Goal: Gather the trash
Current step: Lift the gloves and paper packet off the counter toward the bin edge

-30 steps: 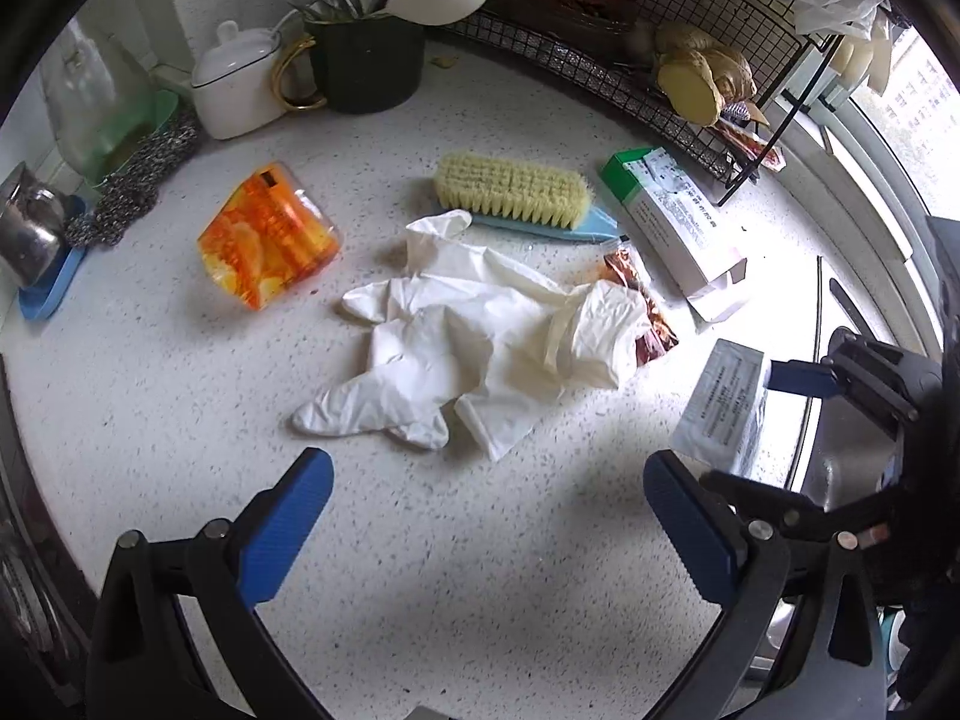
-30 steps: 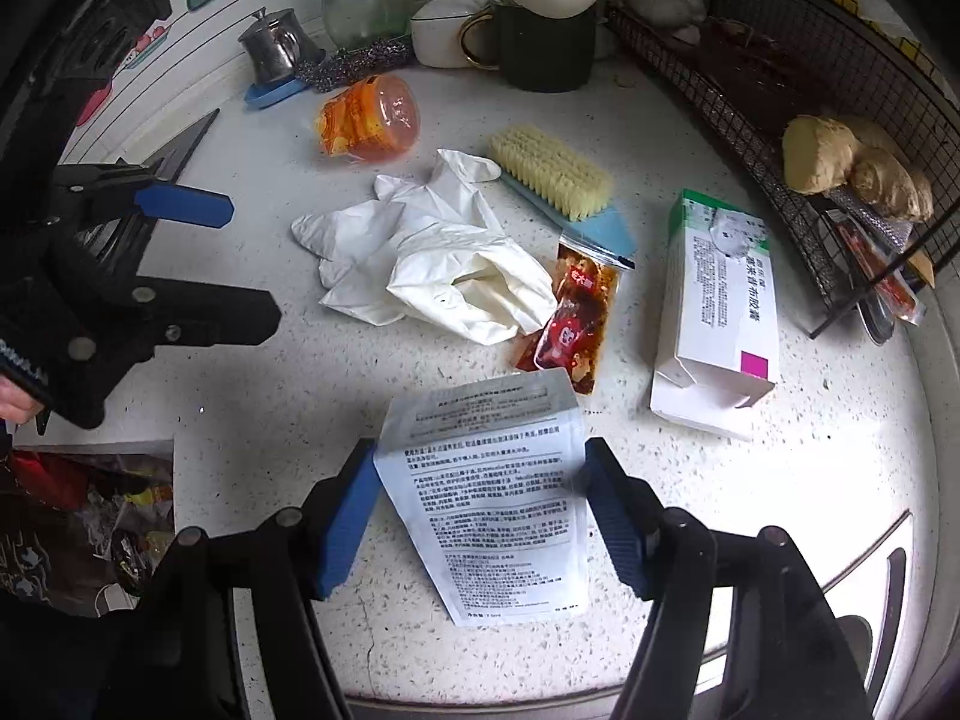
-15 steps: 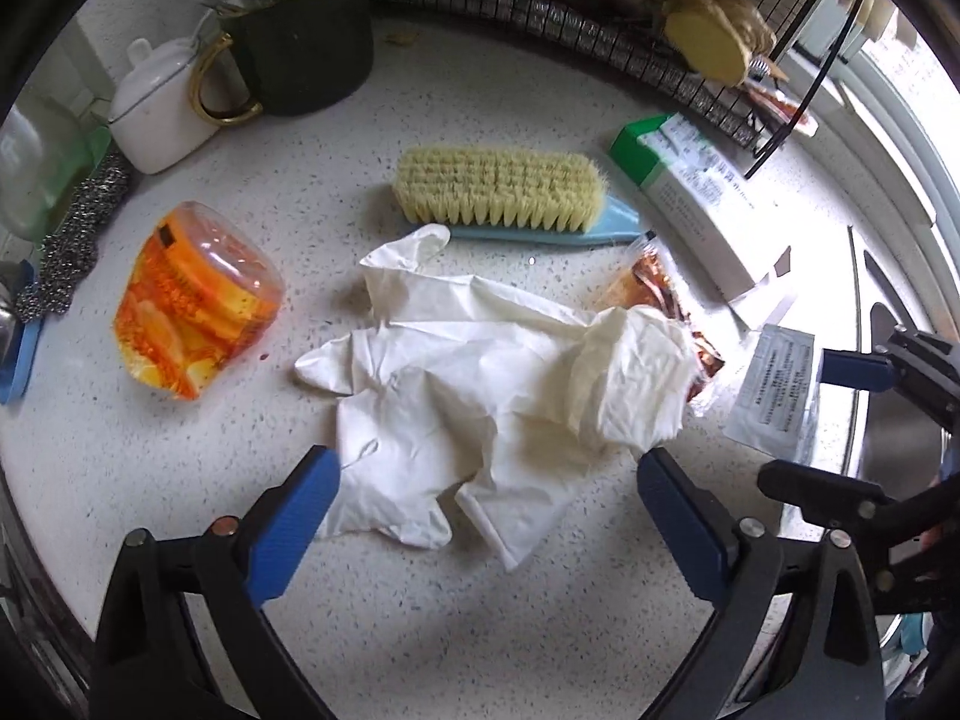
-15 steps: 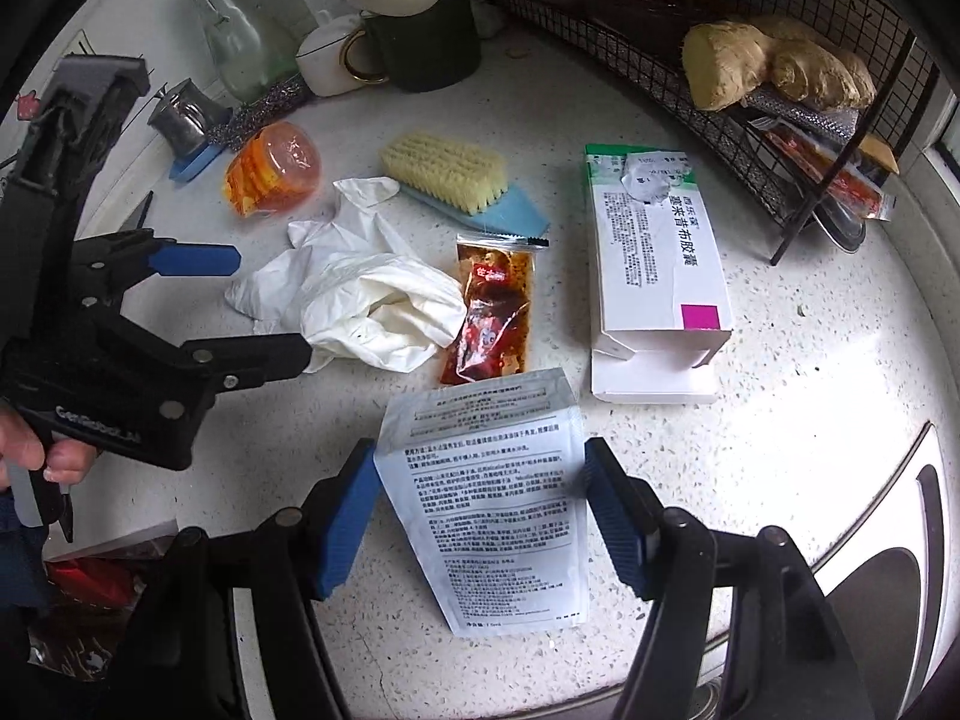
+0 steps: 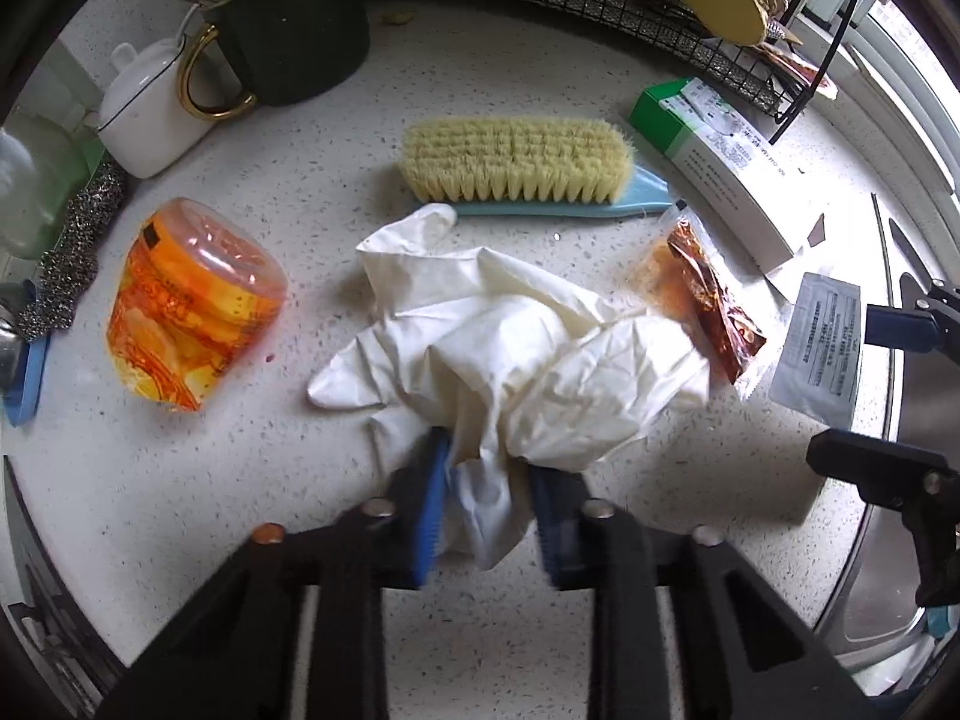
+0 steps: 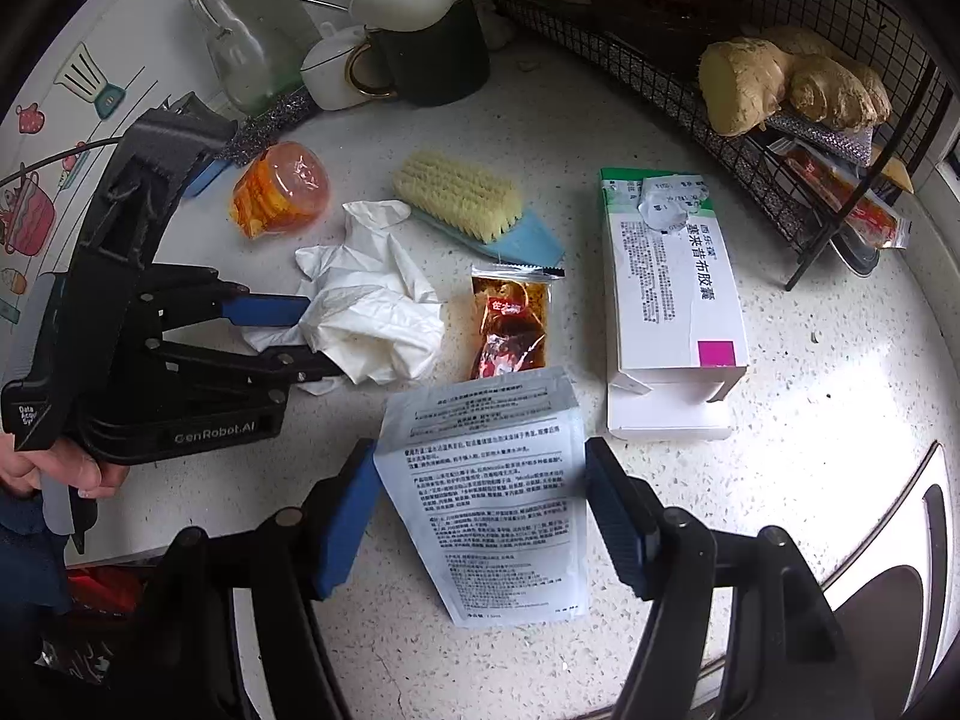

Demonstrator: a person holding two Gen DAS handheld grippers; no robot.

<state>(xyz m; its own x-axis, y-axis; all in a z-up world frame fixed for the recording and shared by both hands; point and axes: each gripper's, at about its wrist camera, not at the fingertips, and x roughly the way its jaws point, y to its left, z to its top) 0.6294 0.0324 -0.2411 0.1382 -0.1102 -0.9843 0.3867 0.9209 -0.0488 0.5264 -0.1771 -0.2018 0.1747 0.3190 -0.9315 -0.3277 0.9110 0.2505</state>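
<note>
Crumpled white disposable gloves (image 5: 510, 354) lie mid-counter; my left gripper (image 5: 486, 498) is shut on their near edge, seen also in the right wrist view (image 6: 312, 336) with the gloves (image 6: 378, 318). A white printed sachet (image 6: 492, 492) lies flat between the open fingers of my right gripper (image 6: 480, 516), not clamped; it shows in the left wrist view (image 5: 819, 342) too. A red sauce packet (image 6: 510, 324) lies beside the gloves (image 5: 702, 300). An opened white-and-green medicine box (image 6: 672, 312) lies to the right (image 5: 720, 180).
An orange plastic cup (image 5: 186, 312) lies on its side at left. A scrub brush (image 5: 522, 168) lies behind the gloves. A dark mug with utensils (image 6: 432, 54), white pot (image 5: 150, 114), glass bottle (image 6: 234, 54) and wire rack with ginger (image 6: 792, 78) line the back. The sink rim (image 6: 888, 510) is at right.
My left gripper moved forward over the gloves and closed on their near edge, bunching them. My right gripper stayed open around the sachet.
</note>
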